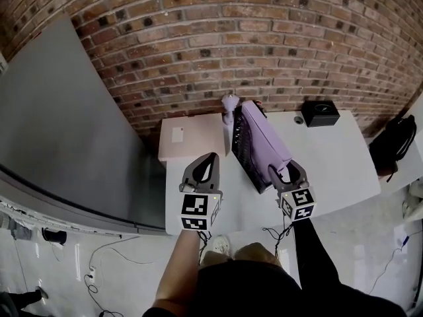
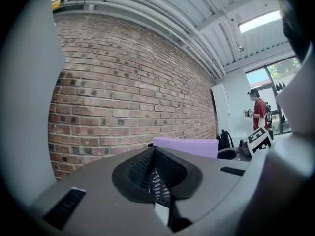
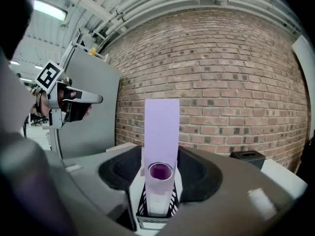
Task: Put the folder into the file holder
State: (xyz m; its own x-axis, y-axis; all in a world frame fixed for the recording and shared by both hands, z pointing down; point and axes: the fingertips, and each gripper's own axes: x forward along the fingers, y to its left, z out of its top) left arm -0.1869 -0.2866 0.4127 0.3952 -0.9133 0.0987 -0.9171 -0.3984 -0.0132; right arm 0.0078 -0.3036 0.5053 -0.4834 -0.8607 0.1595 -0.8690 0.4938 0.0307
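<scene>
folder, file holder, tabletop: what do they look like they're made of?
Folder: likely plastic-covered board, matte lilac; flat, stiff spine with a metal-rimmed finger hole.
File holder: probably metal mesh, black; a perforated lattice shows.
Table: smooth white top, laminate or painted, can't tell which.

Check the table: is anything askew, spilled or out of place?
Only the purple folder: in the head view it appears to lean rightward over the black mesh file holder rather than standing upright, with its near end held in the right gripper. Nothing looks spilled or damaged.
</scene>
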